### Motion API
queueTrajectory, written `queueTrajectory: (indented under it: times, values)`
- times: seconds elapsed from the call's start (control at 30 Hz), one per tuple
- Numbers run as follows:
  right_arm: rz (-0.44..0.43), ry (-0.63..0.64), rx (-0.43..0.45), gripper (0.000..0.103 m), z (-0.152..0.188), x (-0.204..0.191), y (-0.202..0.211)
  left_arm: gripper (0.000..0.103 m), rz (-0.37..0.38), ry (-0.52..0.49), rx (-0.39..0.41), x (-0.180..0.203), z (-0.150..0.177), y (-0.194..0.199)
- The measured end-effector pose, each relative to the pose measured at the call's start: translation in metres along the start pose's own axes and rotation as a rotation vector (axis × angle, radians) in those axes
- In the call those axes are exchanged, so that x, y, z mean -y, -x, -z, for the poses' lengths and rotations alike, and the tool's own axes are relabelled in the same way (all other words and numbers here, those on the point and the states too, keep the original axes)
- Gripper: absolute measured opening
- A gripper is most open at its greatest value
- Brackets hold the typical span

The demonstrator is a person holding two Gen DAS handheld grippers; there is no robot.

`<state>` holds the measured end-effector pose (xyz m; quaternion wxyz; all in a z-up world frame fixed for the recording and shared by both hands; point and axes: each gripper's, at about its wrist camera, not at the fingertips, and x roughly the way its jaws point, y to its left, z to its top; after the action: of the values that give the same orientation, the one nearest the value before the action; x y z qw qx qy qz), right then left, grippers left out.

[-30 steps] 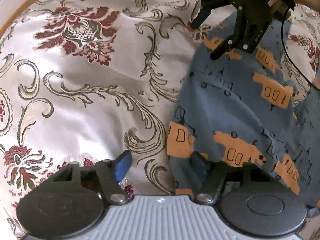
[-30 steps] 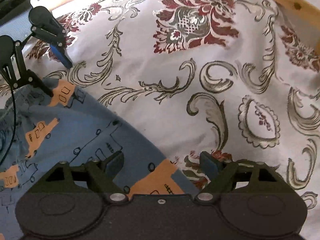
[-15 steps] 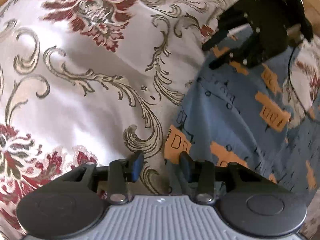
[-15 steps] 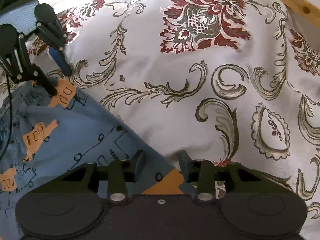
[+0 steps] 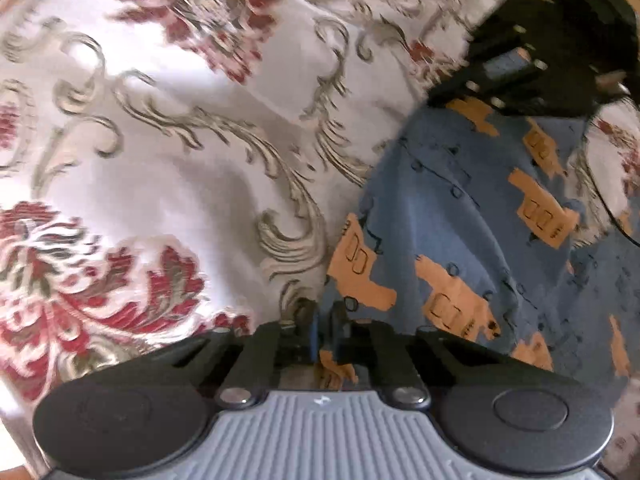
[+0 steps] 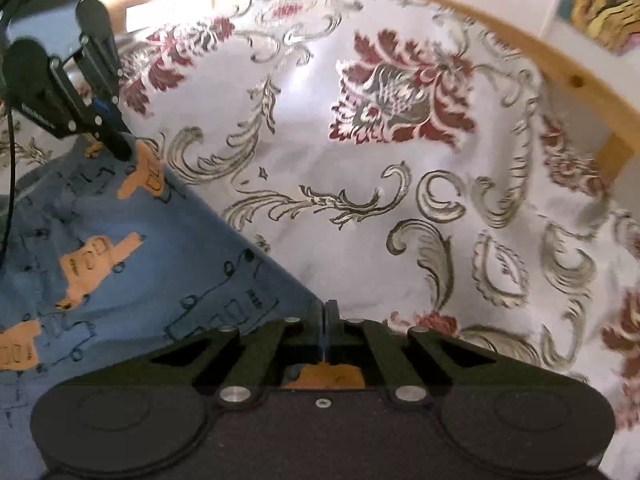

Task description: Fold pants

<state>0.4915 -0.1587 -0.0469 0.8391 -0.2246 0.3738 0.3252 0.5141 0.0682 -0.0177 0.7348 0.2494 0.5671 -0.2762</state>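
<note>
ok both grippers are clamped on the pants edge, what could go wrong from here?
1. The left gripper and right gripper each pinch only a thin bit at a corner of the pants, so the fabric might slip out when lifted.
2. The left one sits right at the edge and may also have caught the bedspread and drag it along.

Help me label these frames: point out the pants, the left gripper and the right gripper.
pants [image 5: 452, 208]: left wrist view, blue cloth mid-panel.
left gripper [image 5: 325, 320]: left wrist view, between fingertips.
right gripper [image 6: 326, 312]: right wrist view, between fingertips.
</note>
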Motion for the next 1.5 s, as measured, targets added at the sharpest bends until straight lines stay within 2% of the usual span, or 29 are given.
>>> queueTrajectory:
  times: [0.2, 0.37, 0.57, 0.67, 0.8, 1.0, 1.33, 1.5]
  values:
    - [0.066, 0.008, 0.05, 0.0, 0.019, -0.03, 0.051, 0.002, -0.158, -0.006, 0.117, 0.04, 0.027, 0.025]
    - [0.119, -0.006, 0.128, 0.0, 0.037, -0.06, 0.099, 0.002, -0.236, -0.037, 0.191, 0.074, 0.045, 0.052]
    - [0.174, 0.05, 0.183, 0.0, 0.066, -0.112, 0.153, 0.002, -0.31, -0.125, 0.29, 0.12, 0.073, 0.081]
    - [0.195, 0.072, 0.189, 0.0, 0.085, -0.14, 0.173, 0.002, -0.371, -0.214, 0.334, 0.149, 0.095, 0.085]
    - [0.19, 0.073, 0.17, 0.0, 0.111, -0.172, 0.187, 0.002, -0.383, -0.327, 0.366, 0.185, 0.123, 0.087]
    - [0.141, 0.028, 0.143, 0.0, 0.139, -0.207, 0.189, 0.002, -0.34, -0.442, 0.292, 0.213, 0.141, 0.076]
    - [0.036, 0.037, 0.128, 0.0, 0.152, -0.26, 0.196, 0.002, -0.27, -0.56, 0.075, 0.221, 0.167, 0.066]
    - [-0.02, -0.012, 0.128, 0.0, 0.156, -0.271, 0.203, 0.002, -0.257, -0.572, 0.054, 0.22, 0.177, 0.072]
